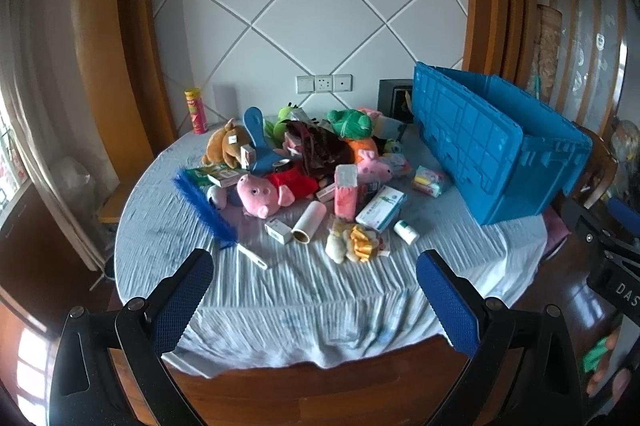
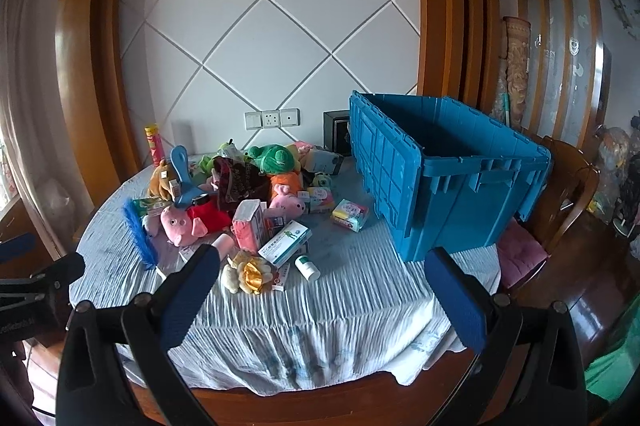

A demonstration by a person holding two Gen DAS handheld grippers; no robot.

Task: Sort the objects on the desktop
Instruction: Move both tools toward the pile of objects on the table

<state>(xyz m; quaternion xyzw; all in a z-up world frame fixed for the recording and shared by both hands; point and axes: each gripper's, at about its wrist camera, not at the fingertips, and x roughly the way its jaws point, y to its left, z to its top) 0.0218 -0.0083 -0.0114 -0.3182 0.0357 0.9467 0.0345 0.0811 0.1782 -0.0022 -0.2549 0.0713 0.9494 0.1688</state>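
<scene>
Left wrist view: the bench [image 1: 280, 286] carries a blue crate [image 1: 500, 162] at its right side, open-topped, presumably as the sorting bin. Beside it lies the pile of toys and boxes [image 1: 304, 178], unsorted and overlapping, so lower items are hidden. Left tongs [image 1: 314, 300] and right tongs [image 2: 322, 296] hover apart, empty, short of the bench edge; crate interior only partly visible
</scene>
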